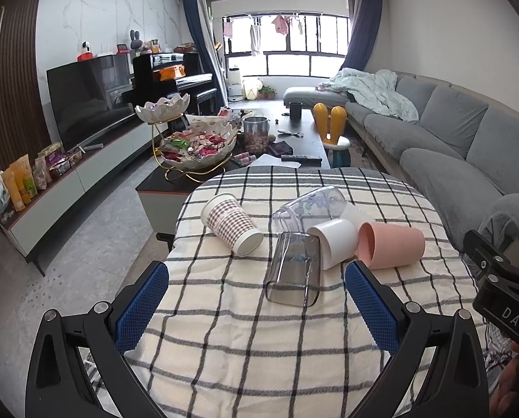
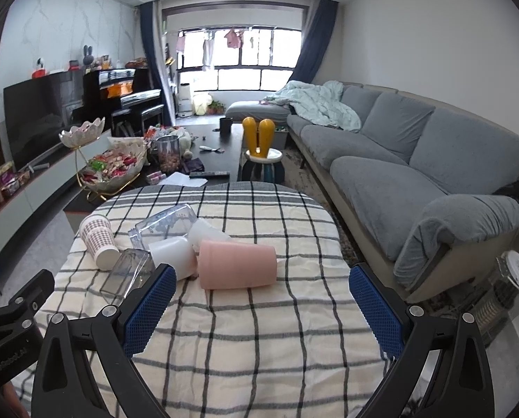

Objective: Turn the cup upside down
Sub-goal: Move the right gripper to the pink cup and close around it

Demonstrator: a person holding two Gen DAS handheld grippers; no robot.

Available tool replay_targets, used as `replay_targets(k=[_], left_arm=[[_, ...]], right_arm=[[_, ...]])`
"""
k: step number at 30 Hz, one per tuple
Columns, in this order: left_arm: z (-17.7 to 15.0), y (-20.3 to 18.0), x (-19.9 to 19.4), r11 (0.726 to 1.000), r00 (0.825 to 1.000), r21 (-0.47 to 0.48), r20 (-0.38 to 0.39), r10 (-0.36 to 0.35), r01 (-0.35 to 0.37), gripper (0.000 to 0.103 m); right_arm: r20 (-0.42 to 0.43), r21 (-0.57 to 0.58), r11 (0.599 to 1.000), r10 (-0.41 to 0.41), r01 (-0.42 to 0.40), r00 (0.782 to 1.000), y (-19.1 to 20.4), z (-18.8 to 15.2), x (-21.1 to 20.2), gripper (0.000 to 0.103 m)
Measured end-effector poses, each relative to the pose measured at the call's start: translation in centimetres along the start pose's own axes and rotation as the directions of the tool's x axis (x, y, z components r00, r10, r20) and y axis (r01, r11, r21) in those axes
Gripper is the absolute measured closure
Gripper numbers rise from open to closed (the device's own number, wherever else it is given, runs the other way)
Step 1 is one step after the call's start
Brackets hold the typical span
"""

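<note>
Several cups lie on their sides on a checked cloth [image 1: 259, 331]: a checked paper cup [image 1: 231, 224], a smoky grey square cup [image 1: 294, 268], a white cup [image 1: 336, 242], a pink cup [image 1: 391, 245] and a clear printed cup [image 1: 311, 205]. My left gripper [image 1: 257, 304] is open, empty, just short of the grey cup. In the right wrist view the pink cup [image 2: 238, 264] lies nearest, with the white cup [image 2: 175, 254], grey cup [image 2: 127, 271], paper cup [image 2: 99, 242] and clear cup [image 2: 165, 223] to its left. My right gripper [image 2: 262, 308] is open, empty, short of the pink cup.
A dark coffee table [image 1: 294, 129] with a tiered snack bowl [image 1: 196, 146] stands beyond the cloth. A grey sofa [image 2: 416, 160] runs along the right. A TV [image 1: 88, 97] on a low cabinet stands at the left. A heater [image 2: 506, 296] sits at the right.
</note>
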State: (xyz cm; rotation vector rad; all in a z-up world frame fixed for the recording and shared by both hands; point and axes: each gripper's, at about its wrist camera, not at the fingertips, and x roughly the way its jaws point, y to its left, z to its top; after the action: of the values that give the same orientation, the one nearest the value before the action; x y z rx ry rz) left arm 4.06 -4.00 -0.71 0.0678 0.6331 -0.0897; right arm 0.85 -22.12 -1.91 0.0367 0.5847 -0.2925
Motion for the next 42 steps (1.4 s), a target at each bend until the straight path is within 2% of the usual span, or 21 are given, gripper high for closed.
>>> replay_targets(k=[6,9,11,14,17,20,25,28,32,36,38,42], left_arm=[[1.7,-2.6,2.1,0.989,0.989,-0.055,-0.053,0.137,-0.139,0.0],[2.5,-4.3,2.6,0.979,0.981,-0.083,-0.05,0.185,-0.189,0.0],[3.0,-5.1,2.7,0.971,0.977,-0.11,-0.054,0.206,-0.211,0.0],[3.3,-5.7,2.9,0.952,0.967,-0.177,-0.091,0.239,-0.252,0.0],[3.3,-6.2,3.5,0.927,0.957,-0.253,-0.157,0.245,-0.279,0.0],[3.4,-7.0,4.3,0.918,0.951,-0.278,-0.202,0.234,-0.285,0.0],[3.0,-8.3,5.5,0.919,0.944,-0.286,-0.263,0.197,-0.272,0.0],[2.8,-8.5,6.2,0.916,0.94,-0.292,-0.28,0.193,-0.275,0.0],[2.4,-8.5,7.7,0.913,0.925,-0.282,-0.322,0.2,-0.296,0.0],[1.9,-8.7,9.0,0.919,0.915,-0.26,-0.354,0.196,-0.297,0.0],[1.8,-8.6,9.5,0.92,0.91,-0.252,-0.363,0.198,-0.301,0.0],[1.5,-8.2,10.0,0.917,0.904,-0.253,-0.377,0.199,-0.308,0.0]], right_arm=[[-0.104,-0.141,0.984,0.091,-0.105,0.99,-0.2,2.4,4.3,0.003],[-0.18,-0.219,0.96,0.136,-0.174,0.974,-0.5,4.0,6.8,0.003],[-0.25,-0.263,0.939,0.157,-0.223,0.956,-0.6,5.0,8.8,0.003],[-0.353,-0.322,0.903,0.163,-0.283,0.921,-0.2,6.0,11.8,0.003],[-0.477,-0.388,0.843,0.163,-0.373,0.864,0.4,6.3,14.4,0.003],[-0.573,-0.448,0.777,0.129,-0.442,0.809,1.3,5.8,16.2,0.004],[-0.637,-0.525,0.673,0.095,-0.521,0.765,2.9,4.3,18.0,0.004],[-0.679,-0.517,0.653,0.081,-0.553,0.73,3.4,3.7,19.5,0.005],[-0.694,-0.536,0.626,0.055,-0.566,0.718,4.1,3.0,21.1,0.006],[-0.713,-0.531,0.619,0.042,-0.579,0.7,4.7,2.1,22.5,0.007],[-0.732,-0.514,0.619,0.044,-0.594,0.68,4.9,1.5,23.0,0.012],[-0.729,-0.513,0.625,0.045,-0.588,0.683,4.9,1.4,22.9,0.014]])
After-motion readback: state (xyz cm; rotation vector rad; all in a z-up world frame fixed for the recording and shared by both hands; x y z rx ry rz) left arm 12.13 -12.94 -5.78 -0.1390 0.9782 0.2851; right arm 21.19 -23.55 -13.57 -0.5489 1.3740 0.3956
